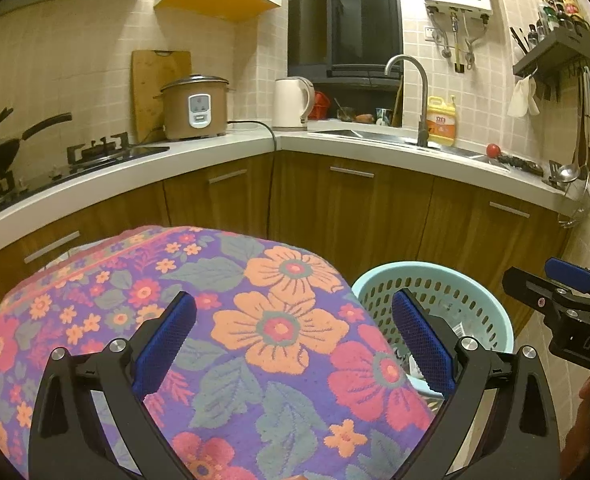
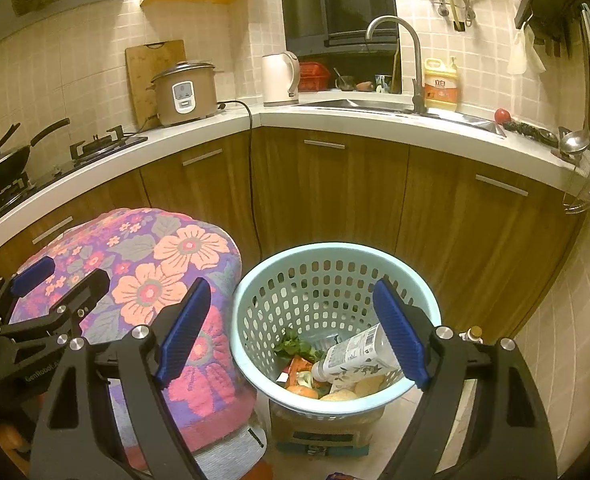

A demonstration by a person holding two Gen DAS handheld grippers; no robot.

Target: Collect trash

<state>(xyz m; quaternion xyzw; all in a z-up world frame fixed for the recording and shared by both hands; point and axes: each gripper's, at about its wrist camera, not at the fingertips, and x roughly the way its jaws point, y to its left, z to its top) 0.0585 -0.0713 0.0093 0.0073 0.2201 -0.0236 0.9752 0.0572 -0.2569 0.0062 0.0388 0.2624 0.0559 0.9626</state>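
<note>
Already the pale blue basket (image 2: 255, 320) at lower centre of the right wrist view holds the trash: a plastic bottle (image 2: 355, 356) lying slantwise, neck toward lower left, over vegetable scraps (image 2: 299, 384). Directly above it, the right gripper (image 2: 295, 336) hangs wide open and empty. Further off, the left gripper (image 1: 295, 340) stands fully open and empty over the floral cloth (image 1: 255, 320), the basket at its lower right.

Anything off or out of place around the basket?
Nothing spilled or damaged. One oddity: the light blue basket stands on a box rather than on the floor. In it, a plastic bottle lies tilted, neck down, on vegetable scraps. The floral cloth beside it is bare.
</note>
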